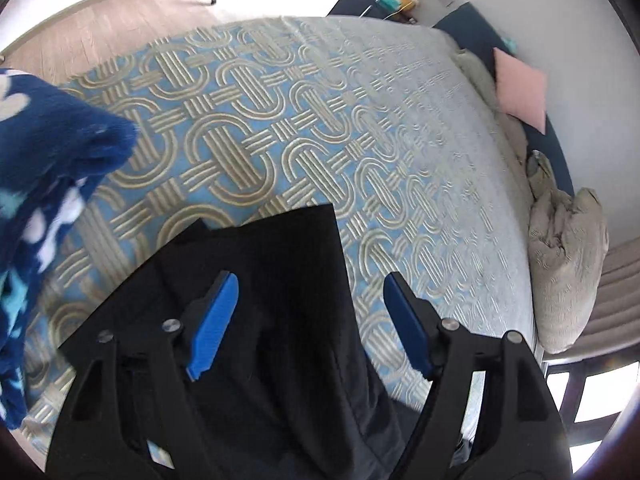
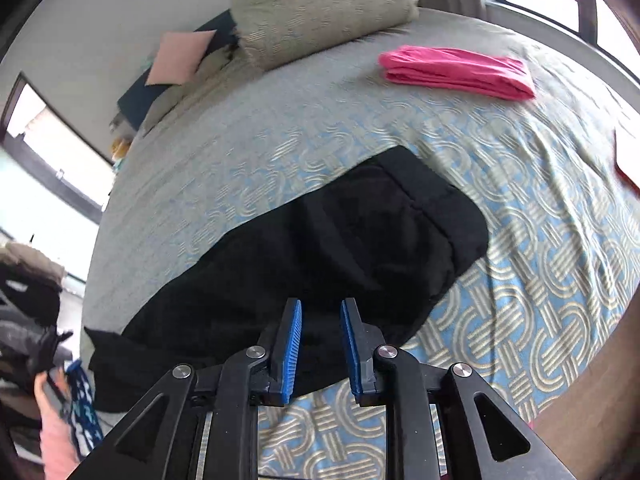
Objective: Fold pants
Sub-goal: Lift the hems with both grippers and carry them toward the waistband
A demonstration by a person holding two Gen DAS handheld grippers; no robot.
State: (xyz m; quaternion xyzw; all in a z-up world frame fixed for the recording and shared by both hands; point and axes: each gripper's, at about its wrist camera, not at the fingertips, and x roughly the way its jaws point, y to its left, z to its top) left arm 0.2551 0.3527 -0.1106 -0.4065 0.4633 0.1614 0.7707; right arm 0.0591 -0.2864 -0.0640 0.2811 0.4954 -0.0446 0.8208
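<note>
Black pants lie flat on the patterned bedspread, stretched from near left to the middle of the bed. In the left wrist view the same black pants lie under my left gripper, whose blue pads stand wide apart above the cloth, holding nothing. My right gripper hovers over the pants' near edge with a narrow gap between its blue pads; no cloth is caught between them.
A folded pink garment lies far right on the bed. Beige pillows and a pink cushion sit at the headboard. A blue fleece sleeve fills the left edge. Wooden floor lies beyond the bed.
</note>
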